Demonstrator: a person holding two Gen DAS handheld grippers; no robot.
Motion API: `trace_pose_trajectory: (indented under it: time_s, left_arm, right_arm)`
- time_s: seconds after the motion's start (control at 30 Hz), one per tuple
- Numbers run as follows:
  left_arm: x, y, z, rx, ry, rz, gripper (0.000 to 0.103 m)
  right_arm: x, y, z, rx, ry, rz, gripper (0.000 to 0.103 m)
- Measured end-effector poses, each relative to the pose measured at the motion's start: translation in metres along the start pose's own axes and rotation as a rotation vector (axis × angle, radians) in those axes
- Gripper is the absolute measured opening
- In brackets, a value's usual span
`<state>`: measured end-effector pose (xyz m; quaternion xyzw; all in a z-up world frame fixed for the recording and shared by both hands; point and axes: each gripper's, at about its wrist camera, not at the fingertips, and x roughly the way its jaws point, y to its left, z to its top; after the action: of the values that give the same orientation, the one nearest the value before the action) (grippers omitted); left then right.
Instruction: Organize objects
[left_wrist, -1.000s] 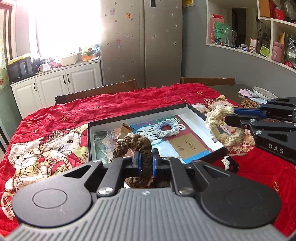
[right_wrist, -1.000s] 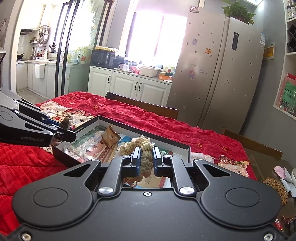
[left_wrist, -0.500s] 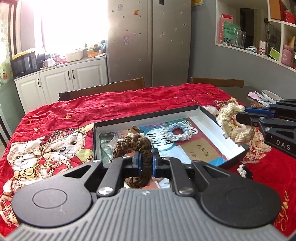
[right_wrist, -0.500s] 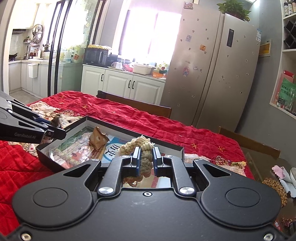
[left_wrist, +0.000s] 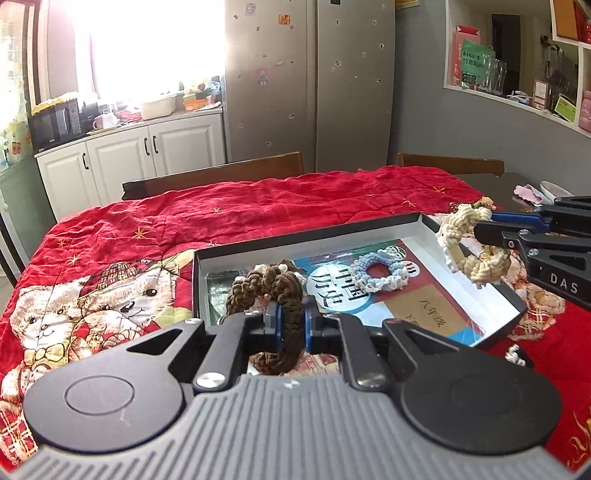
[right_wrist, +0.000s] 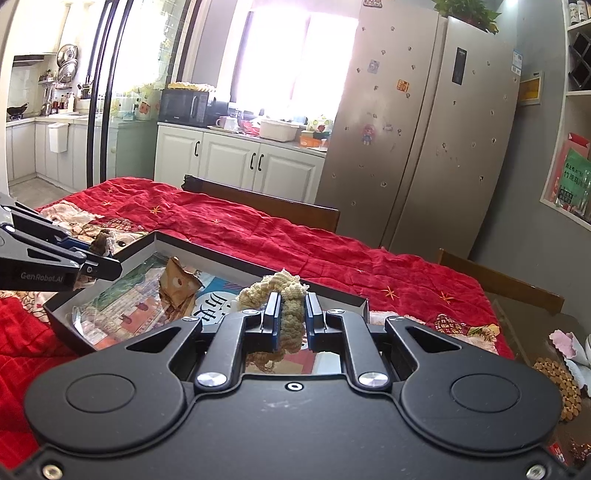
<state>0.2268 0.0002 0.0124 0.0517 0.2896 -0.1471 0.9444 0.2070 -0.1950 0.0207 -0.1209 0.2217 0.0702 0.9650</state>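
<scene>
My left gripper is shut on a dark brown braided rope ring, held over the near left corner of a shallow black box on the red quilt. From the right, my right gripper reaches in, shut on a cream braided rope ring above the box's right wall. In the right wrist view that gripper pinches the cream ring over the box, and the left gripper enters from the left. A pale blue rope ring lies inside the box on a printed book cover.
A crumpled brown paper piece lies in the box. The red teddy-bear quilt covers the table. Wooden chair backs stand behind it. At the right end sit a bead mat and a pink-white dish.
Both grippers have moved toward the box with their rings still held. The box now looks nearer and more central in both views, and the cream ring hangs over its right wall.
</scene>
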Motion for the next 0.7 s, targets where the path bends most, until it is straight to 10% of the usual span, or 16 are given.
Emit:
trace_pose_trajectory:
  time_s: [0.7]
  left_arm:
    - [0.054,0.019,0.007,-0.034,0.064,0.034,0.014]
  right_arm:
    - [0.073,0.004,0.011,0.042,0.044,0.04,0.013]
